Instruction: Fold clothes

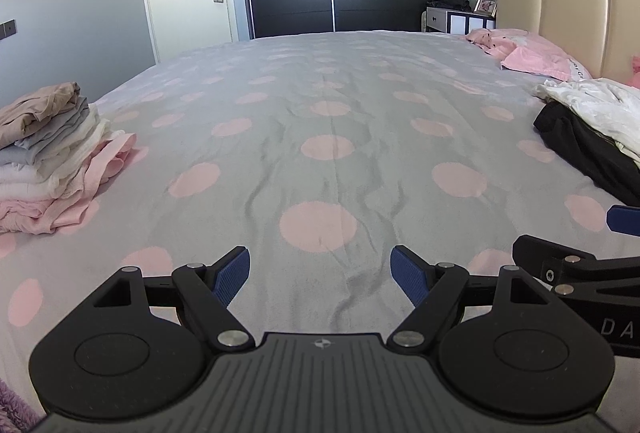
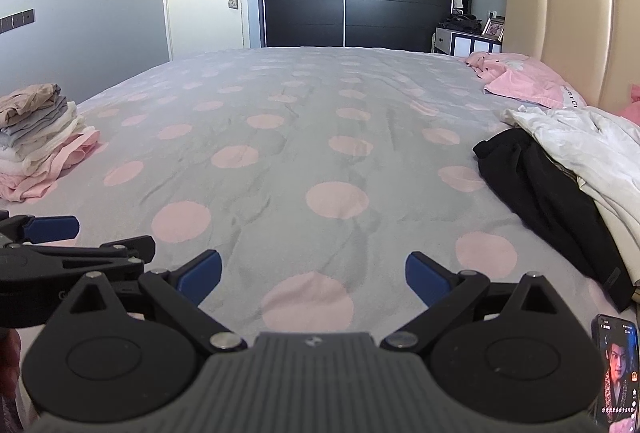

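Both grippers' fingers (image 1: 406, 275) spread over bare bedspread (image 1: 332, 113), folded stack (image 1: 52, 153) left, unfolded clothes (image 2: 560, 169) right.

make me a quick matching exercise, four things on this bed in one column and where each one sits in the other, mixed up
Things:
1. folded stack of pale clothes
2. crumpled black garment
3. pink pillow
4. lit phone

Places:
A. by the beige headboard
B. near right corner of the right wrist view
C. left edge of the bed
D. right side, beside the white clothes

Pairs: 1-C, 2-D, 3-A, 4-B
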`<action>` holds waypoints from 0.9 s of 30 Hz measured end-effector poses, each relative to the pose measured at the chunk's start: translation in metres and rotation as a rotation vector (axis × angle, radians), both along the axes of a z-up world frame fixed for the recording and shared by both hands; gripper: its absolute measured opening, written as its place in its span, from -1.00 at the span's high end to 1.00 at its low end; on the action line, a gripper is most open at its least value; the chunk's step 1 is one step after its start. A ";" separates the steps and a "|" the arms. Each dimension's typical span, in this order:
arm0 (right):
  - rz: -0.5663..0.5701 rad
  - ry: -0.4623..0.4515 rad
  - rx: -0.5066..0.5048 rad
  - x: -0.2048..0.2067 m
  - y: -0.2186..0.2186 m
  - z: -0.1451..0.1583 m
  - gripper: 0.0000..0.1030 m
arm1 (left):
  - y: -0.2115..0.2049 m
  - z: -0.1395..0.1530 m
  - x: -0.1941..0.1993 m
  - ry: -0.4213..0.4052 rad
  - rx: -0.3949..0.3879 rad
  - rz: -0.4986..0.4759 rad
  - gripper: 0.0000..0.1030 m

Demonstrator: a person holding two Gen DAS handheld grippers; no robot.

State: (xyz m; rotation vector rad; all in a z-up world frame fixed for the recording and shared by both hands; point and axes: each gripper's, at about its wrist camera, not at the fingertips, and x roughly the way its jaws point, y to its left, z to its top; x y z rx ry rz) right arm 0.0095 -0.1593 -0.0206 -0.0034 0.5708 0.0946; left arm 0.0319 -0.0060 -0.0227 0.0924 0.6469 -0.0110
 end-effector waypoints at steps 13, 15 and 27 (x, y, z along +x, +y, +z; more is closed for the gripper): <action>0.006 -0.009 0.004 -0.001 -0.002 0.000 -0.93 | -0.001 -0.001 0.001 0.030 -0.015 0.008 -0.50; 0.009 -0.011 0.005 -0.001 -0.001 0.000 -0.93 | 0.000 0.000 0.000 0.032 -0.019 0.010 -0.50; 0.026 -0.025 -0.015 -0.003 0.001 0.001 -0.93 | 0.001 0.003 -0.003 0.020 -0.026 0.014 -0.49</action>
